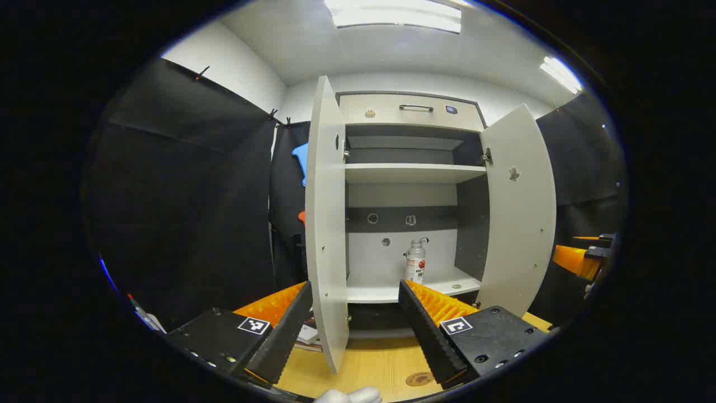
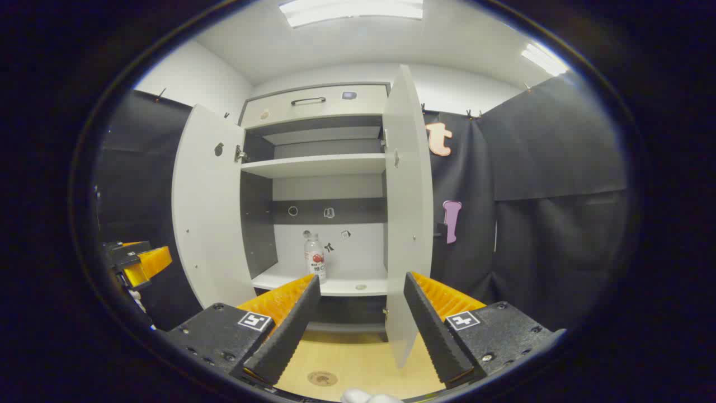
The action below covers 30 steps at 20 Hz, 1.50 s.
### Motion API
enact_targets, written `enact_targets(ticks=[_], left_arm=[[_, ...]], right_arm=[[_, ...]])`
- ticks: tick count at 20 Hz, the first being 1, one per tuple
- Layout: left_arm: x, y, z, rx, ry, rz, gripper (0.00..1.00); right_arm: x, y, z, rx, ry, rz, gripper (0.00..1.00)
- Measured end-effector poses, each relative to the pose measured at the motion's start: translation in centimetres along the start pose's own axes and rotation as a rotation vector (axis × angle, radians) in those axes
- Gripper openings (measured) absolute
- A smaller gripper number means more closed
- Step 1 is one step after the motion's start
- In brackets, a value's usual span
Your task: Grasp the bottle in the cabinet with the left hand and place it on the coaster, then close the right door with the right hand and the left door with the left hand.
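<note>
The cabinet (image 1: 411, 112) stands on the tabletop (image 1: 369, 364) with both doors swung wide open. In the left gripper view, the left door (image 1: 326, 224) juts edge-on toward the camera and the right door (image 1: 517, 212) hangs open on the far side. The bottle (image 1: 415, 262) stands upright on the bottom shelf (image 1: 447, 282), toward the back wall, apart from both side walls. It is clear, with a pale cap and a label bearing red. A small round thing (image 1: 457, 286) lies on the shelf just to the right of the bottle; what it is I cannot tell.

The left hand-held gripper (image 1: 358, 305) is held in front of the cabinet, its jaws spread wide and holding nothing. The left door's edge shows between its fingers, and the bottle appears just above the tip of its right finger, well behind it. The coaster (image 1: 419, 379), a round brown disc, lies flat on the tabletop in front of the cabinet, near the base of that finger.

In the right gripper view, the right hand-held gripper (image 2: 362, 294) is likewise wide open and empty, in front of the cabinet, with the right door's lower edge between its fingers. The bottle (image 2: 315, 258) stands on the bottom shelf beyond its left finger. The coaster (image 2: 322, 378) lies on the tabletop below. The other gripper shows at the left edge of this view.
</note>
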<state>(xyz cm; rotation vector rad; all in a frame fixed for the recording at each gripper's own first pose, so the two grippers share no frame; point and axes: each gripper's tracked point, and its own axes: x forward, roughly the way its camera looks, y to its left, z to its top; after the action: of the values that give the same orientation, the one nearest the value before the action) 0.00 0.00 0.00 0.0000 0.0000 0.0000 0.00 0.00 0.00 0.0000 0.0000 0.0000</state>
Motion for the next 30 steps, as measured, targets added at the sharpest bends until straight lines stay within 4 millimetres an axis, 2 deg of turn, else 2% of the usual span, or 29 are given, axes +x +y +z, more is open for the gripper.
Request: enact_targets(ticks=[1, 11, 17, 21, 24, 26, 27, 28, 30], left_arm=[[0.0, 0.0, 0.1, 0.000, -0.007, 0.000, 0.95], [0.2, -1.1, 0.2, 0.009, -0.009, -0.009, 0.95], [2.4, -2.1, -0.1, 0.007, -0.005, -0.016, 0.94], [5.9, -4.3, -1.4, 0.011, 0.013, -0.043, 0.94], [9.5, -6.3, -2.6, 0.002, 0.020, -0.059, 0.94], [12.2, -8.0, -3.8, -0.004, 0.033, -0.078, 0.95], [13.6, -8.8, -4.5, -0.004, 0.038, -0.086, 0.99], [15.0, -9.6, -5.1, -0.004, 0.040, -0.092, 0.95], [18.3, -11.0, -6.4, -0.008, 0.042, -0.101, 0.95]], right_arm=[[-0.1, 0.0, 0.2, -0.002, -0.005, 0.001, 0.99], [0.1, 0.5, 0.1, -0.021, -0.016, 0.017, 0.98], [1.0, -0.3, 0.5, -0.017, -0.019, 0.018, 0.98], [2.2, -0.6, 0.4, -0.010, 0.001, 0.017, 0.99], [2.8, -0.8, 0.4, -0.006, 0.006, 0.015, 0.98], [3.1, -1.0, 0.5, -0.003, 0.011, 0.014, 0.98], [3.2, -1.1, 0.6, -0.004, 0.012, 0.009, 0.98], [3.2, -1.3, 0.7, -0.004, 0.012, 0.003, 0.99], [3.4, -1.4, 0.7, -0.006, 0.014, -0.009, 0.98]])
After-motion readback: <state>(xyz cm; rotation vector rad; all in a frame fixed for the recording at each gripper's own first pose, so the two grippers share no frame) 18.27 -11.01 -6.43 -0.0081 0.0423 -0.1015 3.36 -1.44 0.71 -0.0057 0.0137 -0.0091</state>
